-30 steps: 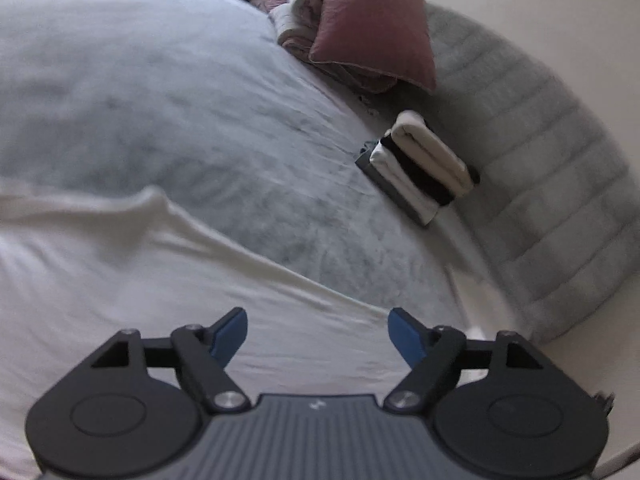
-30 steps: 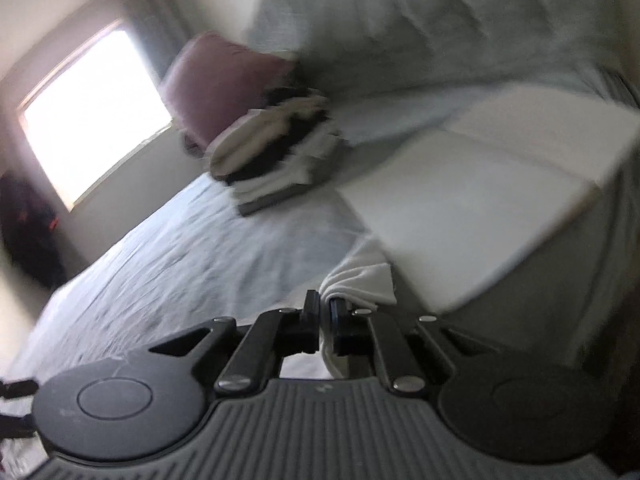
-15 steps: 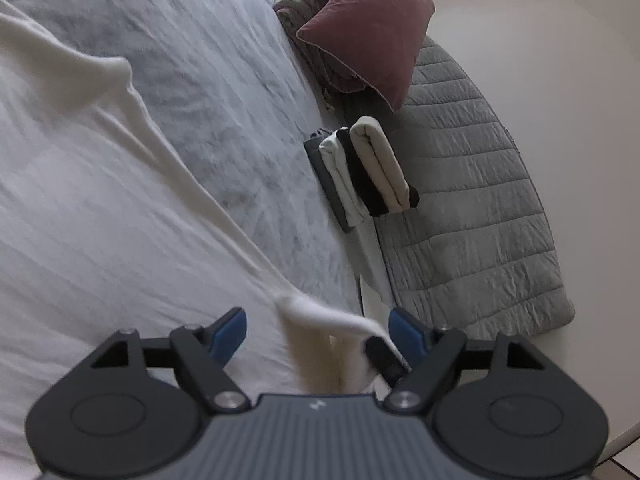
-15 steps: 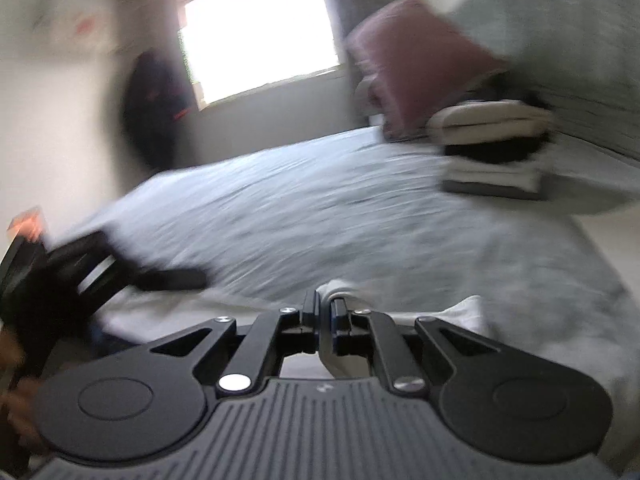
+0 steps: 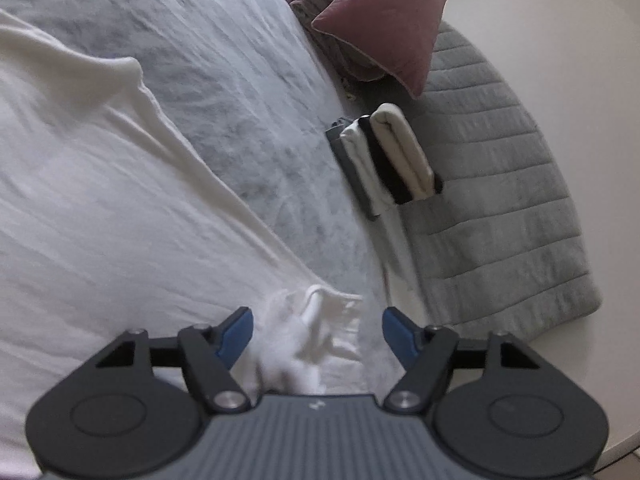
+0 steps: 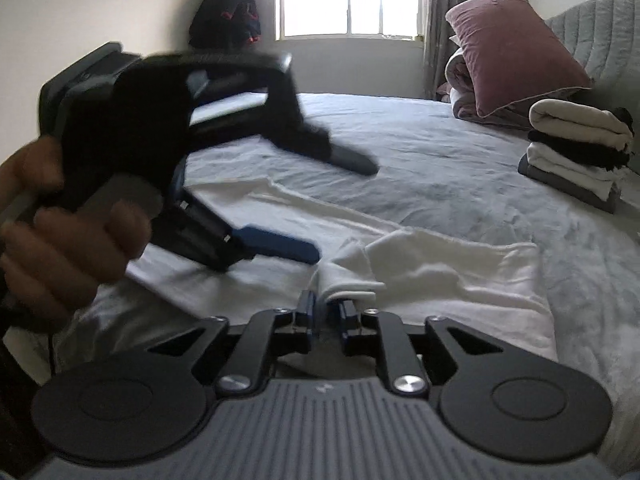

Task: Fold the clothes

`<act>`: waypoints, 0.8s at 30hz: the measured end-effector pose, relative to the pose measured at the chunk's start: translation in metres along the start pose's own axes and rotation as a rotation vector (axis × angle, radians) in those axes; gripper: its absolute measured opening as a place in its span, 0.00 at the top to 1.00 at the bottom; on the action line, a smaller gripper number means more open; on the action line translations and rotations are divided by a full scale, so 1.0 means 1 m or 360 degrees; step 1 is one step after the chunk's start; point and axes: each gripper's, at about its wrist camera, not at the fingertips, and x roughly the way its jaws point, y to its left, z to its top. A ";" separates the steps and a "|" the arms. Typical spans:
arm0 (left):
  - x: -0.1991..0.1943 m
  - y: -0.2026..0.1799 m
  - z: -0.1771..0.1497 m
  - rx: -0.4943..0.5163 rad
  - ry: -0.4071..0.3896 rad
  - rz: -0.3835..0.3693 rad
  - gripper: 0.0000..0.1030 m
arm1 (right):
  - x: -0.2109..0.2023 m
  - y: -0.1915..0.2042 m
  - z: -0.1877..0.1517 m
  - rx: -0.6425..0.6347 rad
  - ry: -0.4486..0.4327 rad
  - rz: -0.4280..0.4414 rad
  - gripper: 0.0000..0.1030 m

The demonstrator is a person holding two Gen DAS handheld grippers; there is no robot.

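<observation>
Only the right view shows both grippers: left gripper (image 6: 348, 208) closing, right gripper (image 6: 328, 308) releasing the white garment (image 6: 440, 272).

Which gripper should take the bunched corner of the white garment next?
Left, probably. The left gripper has the white cotton garment bunched between its jaws, which are closing without pressing yet. The right gripper is opening its jaws, with only a fold edge between them.

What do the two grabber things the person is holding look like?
Each gripper, left and right, has black jointed arms, big round black discs, silver screws and a ribbed grey body. The fingers wear blue pads. A bare hand holds the left one.
</observation>
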 end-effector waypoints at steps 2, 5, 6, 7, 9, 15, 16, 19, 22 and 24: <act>0.000 0.000 -0.002 -0.0012 0.0015 0.0016 0.35 | 0.001 -0.004 0.002 0.0067 -0.0041 0.0023 0.57; 0.003 0.001 -0.001 -0.0041 0.0021 0.0023 0.36 | 0.008 -0.010 0.005 0.0171 -0.0070 0.0065 0.57; 0.004 0.001 -0.001 -0.0053 0.0022 0.0022 0.37 | 0.010 -0.011 0.006 0.0185 -0.0078 0.0074 0.59; 0.005 0.002 0.000 -0.0066 0.0024 0.0021 0.37 | 0.010 -0.010 0.005 0.0181 -0.0085 0.0080 0.66; 0.008 0.003 0.001 -0.0085 0.0026 0.0018 0.37 | 0.010 -0.007 0.004 0.0175 -0.0101 0.0091 0.93; 0.009 0.007 0.000 -0.0124 0.0002 0.0032 0.48 | 0.000 0.001 0.003 0.0076 -0.0183 0.0163 0.95; 0.009 0.008 -0.001 -0.0131 -0.0005 0.0041 0.53 | -0.001 0.003 0.003 0.0057 -0.0193 0.0174 0.95; 0.011 0.012 -0.003 -0.0146 -0.0027 0.0074 0.70 | -0.004 0.006 0.003 0.0020 -0.0204 0.0196 0.95; 0.014 0.015 -0.005 -0.0160 -0.0072 0.0138 0.93 | -0.001 0.006 0.003 0.0012 -0.0186 0.0201 0.95; 0.014 0.017 -0.007 -0.0173 -0.0118 0.0167 0.98 | 0.001 0.005 0.002 0.0023 -0.0173 0.0206 0.95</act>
